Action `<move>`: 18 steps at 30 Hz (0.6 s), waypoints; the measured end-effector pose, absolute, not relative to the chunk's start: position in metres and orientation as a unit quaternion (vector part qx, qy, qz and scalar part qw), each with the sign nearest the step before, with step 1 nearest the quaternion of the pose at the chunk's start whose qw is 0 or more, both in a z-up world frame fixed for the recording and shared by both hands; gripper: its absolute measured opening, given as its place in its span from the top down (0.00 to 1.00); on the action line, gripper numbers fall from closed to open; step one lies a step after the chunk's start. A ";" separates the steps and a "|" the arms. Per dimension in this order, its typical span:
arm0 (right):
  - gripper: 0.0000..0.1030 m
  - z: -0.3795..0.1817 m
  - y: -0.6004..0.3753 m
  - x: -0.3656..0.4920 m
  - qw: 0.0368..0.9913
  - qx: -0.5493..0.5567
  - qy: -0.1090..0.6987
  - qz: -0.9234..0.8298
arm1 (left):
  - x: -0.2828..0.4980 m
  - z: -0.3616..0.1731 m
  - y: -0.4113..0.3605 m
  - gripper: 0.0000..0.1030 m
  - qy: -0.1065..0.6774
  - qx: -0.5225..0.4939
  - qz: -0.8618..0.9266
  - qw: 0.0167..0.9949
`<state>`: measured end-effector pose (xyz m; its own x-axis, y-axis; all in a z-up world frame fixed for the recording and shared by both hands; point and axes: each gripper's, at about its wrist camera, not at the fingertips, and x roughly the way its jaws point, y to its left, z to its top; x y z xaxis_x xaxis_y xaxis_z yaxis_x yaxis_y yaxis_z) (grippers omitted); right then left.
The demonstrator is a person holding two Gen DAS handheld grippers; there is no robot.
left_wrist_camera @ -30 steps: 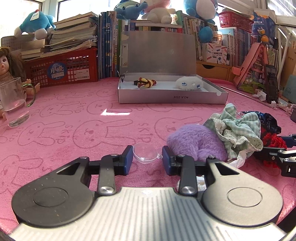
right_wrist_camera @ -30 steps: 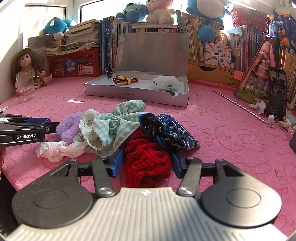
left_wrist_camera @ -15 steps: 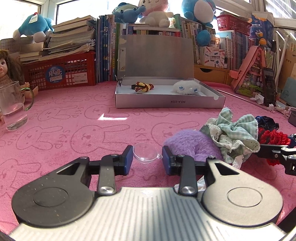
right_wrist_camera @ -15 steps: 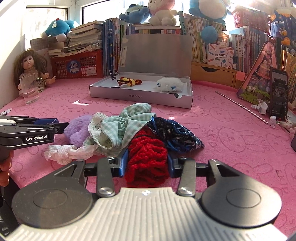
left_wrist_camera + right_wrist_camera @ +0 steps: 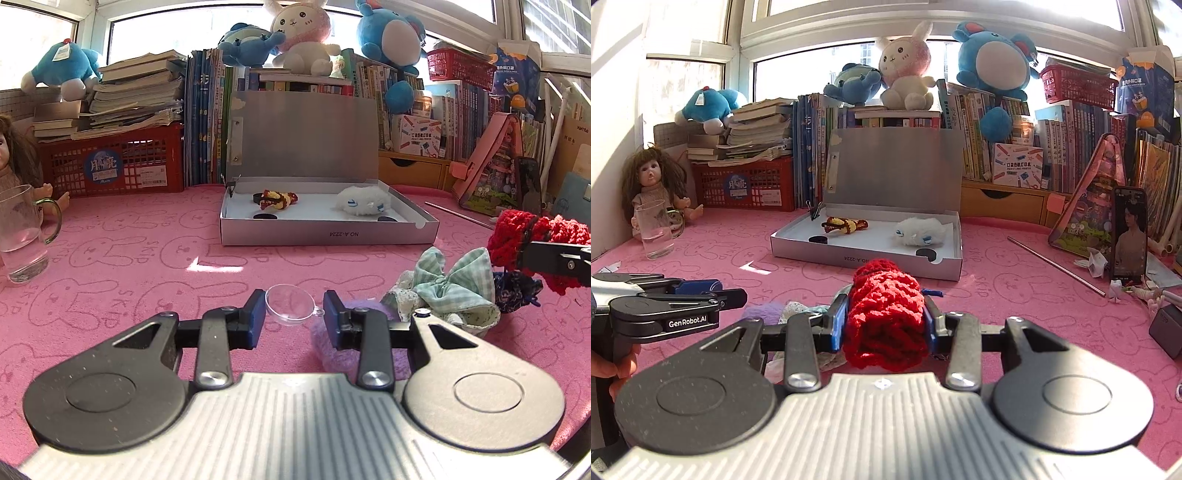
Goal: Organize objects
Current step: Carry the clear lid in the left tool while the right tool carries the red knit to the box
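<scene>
Tongs on the left side point a little downward over the pink cloth (image 5: 122, 258), which has bunny shapes pressed into it. That left gripper (image 5: 294, 317) has dark blue pads pulled close together, and a small clear plastic dome (image 5: 290, 305) sits between them — round, shiny and see-through; I cannot tell if the pads really squeeze it. A fuzzy purple puff (image 5: 334, 349) lies under the right pad. Beside it is a green checked bow (image 5: 456, 284) with lacy edges. Off to the right, the other tongs hold a red knitted scrunchie (image 5: 511, 236) up above the pile. Far back, a flat silver box (image 5: 328, 234) stands with its lid up, with a fluffy white toy (image 5: 364, 201) inside.

Next, the right side. The right gripper (image 5: 885, 323) points a little downward too, and its blue pads pinch the red knitted scrunchie (image 5: 886, 317) from both sides — thick, bumpy yarn, bunched into a fat roll. It is lifted off the cloth, in front of the silver box (image 5: 864, 260). At the left edge, a hand (image 5: 613, 369) grips the black handle of the left gripper (image 5: 698, 290).
</scene>
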<state>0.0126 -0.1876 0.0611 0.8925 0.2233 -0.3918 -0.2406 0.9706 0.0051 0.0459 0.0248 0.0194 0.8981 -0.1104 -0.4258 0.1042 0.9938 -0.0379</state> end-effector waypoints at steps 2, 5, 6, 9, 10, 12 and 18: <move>0.57 0.066 -0.189 0.013 0.974 -0.015 0.192 0.119 | 0.047 0.022 0.024 0.62 0.217 -0.006 -0.057 0.975; 0.57 0.070 -0.191 0.015 0.977 -0.014 0.182 0.115 | 0.052 0.026 0.022 0.62 0.213 -0.005 -0.060 0.975; 0.57 0.072 -0.192 0.016 0.977 -0.012 0.179 0.113 | 0.053 0.028 0.022 0.62 0.212 -0.005 -0.062 0.975; 0.57 0.075 -0.194 0.022 0.978 -0.011 0.177 0.107 | 0.058 0.033 0.021 0.62 0.207 -0.004 -0.067 0.976; 0.57 0.076 -0.195 0.025 0.978 -0.009 0.178 0.106 | 0.060 0.035 0.021 0.62 0.206 -0.004 -0.068 0.976; 0.57 0.077 -0.198 0.032 0.978 -0.003 0.183 0.104 | 0.066 0.039 0.022 0.62 0.206 -0.007 -0.071 0.976; 0.57 0.083 -0.207 0.058 0.975 0.021 0.194 0.102 | 0.089 0.051 0.027 0.62 0.207 -0.023 -0.075 0.975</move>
<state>0.0578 -0.2066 0.0827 0.9039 0.2081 -0.3737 -0.1916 0.9781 0.0812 0.0893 0.0272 0.0513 0.9029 -0.1557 -0.4006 0.1370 0.9877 -0.0751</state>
